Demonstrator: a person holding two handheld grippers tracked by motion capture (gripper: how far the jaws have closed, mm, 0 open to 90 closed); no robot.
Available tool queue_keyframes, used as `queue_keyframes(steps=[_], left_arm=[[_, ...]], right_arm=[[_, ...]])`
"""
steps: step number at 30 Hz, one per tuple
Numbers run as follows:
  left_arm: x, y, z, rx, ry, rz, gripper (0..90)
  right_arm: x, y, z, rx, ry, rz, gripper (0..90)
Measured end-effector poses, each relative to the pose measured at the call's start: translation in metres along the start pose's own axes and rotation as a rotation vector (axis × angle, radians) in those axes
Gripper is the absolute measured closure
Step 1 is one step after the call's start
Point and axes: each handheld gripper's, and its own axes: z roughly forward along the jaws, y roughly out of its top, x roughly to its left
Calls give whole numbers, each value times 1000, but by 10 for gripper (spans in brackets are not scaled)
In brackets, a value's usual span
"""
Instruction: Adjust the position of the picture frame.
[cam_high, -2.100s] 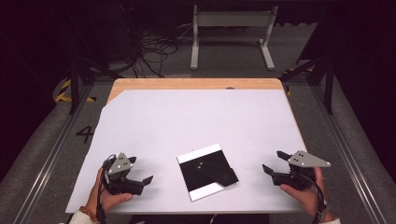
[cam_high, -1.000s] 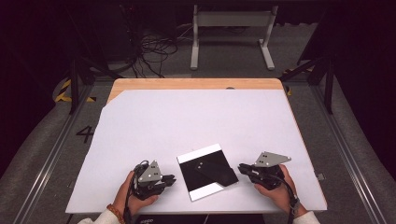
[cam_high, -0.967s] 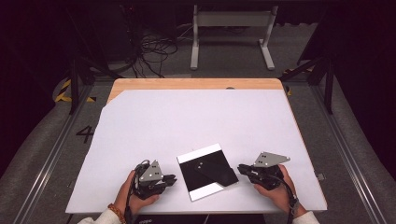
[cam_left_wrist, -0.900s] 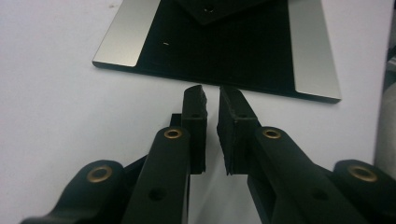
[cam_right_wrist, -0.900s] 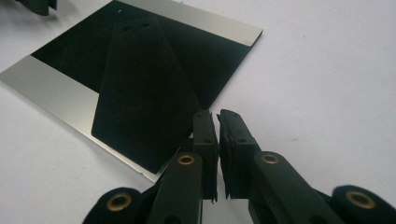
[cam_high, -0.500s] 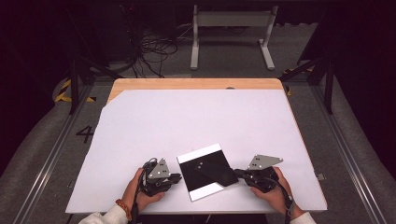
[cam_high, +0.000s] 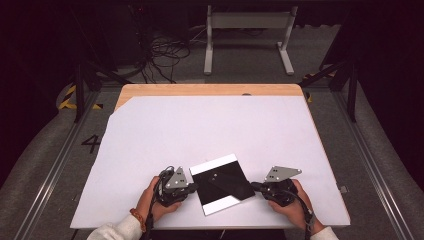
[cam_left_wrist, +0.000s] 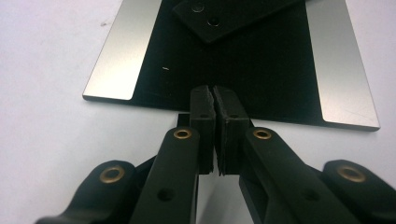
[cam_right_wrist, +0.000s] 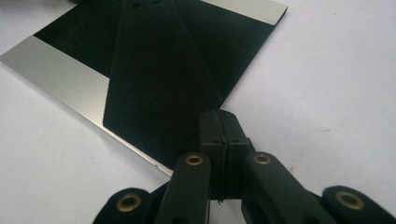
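The plate (cam_high: 221, 184), a square black sheet with two silvery edge strips, lies flat on the surface (cam_high: 210, 130) near its front edge, turned a little askew. A narrow black strip (cam_high: 231, 184) with two small holes rests on the plate, its long axis running from the plate's middle towards the plate's right corner.

The left tool (cam_high: 194, 188) sits at the plate's left edge, its jaws together with nothing between them; in the left gripper view its tips (cam_left_wrist: 214, 95) meet right at the plate's near edge, on or just over the rim. The right tool (cam_high: 254, 187) is at the plate's right corner, jaws also pressed together and empty; in the right gripper view its tips (cam_right_wrist: 218, 115) point at that corner, where the strip's wide end (cam_right_wrist: 159, 88) lies closest.

The plate lies between the two tools, about equally near each. The strip's end favours the right tool, which would probably have to open before taking it.
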Motion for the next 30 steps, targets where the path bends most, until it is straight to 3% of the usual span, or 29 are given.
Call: queue_keyframes(steps=[3,13,30], left_arm=[[4,1,1,-2,-19,-8,871],[10,11,7,17,15,21,880],[31,27,20,36,9,11,893]], right_arm=[[1,0,0,-2,-9,-5,900],[2,-1,0,-5,-21,4,900],[1,-3,-2,2,-32,18,900]])
